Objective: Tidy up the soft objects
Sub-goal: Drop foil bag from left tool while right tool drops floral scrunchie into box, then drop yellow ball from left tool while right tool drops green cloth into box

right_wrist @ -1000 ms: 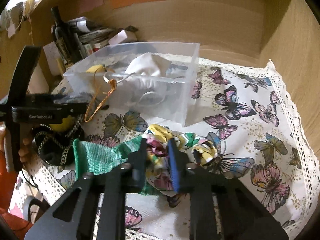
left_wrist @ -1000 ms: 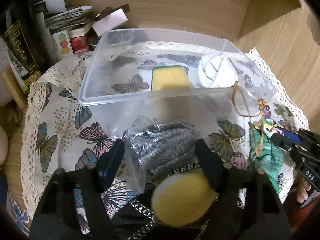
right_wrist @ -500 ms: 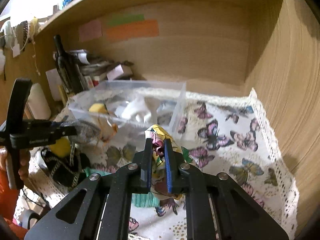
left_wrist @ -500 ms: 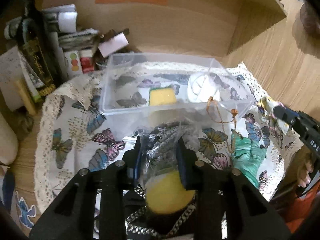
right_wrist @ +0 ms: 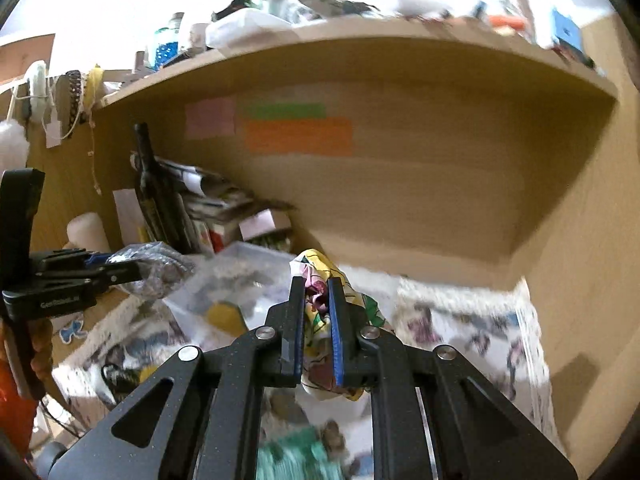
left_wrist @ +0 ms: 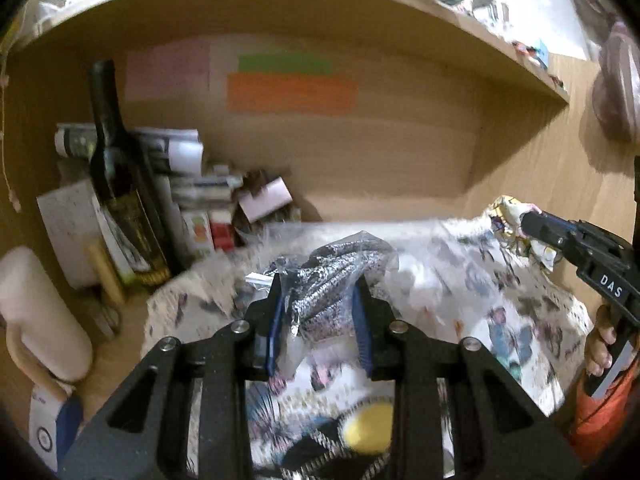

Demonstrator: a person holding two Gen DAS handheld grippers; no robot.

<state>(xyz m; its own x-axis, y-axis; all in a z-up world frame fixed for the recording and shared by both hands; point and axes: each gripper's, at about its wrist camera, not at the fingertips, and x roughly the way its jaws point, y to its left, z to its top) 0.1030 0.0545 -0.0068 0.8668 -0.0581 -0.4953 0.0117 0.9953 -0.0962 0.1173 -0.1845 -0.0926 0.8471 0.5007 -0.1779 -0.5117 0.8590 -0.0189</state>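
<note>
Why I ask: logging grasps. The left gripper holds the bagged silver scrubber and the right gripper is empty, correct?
Not quite. The left gripper does hold the bagged silver scrubber, but the right gripper is shut on a floral cloth, as the right wrist view shows.

Both grippers w/ bagged scrubber [left_wrist: 332, 280] & floral cloth [right_wrist: 320, 320] now lifted off table.

**Two soft bundles held aloft, more on the cloth**

A silvery knit in a clear plastic bag [left_wrist: 328, 280] hangs above the butterfly cloth. A floral, multicoloured fabric bundle [right_wrist: 320, 320] is crumpled and lifted too. Below lie a green knit piece [right_wrist: 296, 456], blurred, and a yellow sponge [right_wrist: 226, 316] in the clear bin [right_wrist: 240, 276].
</note>
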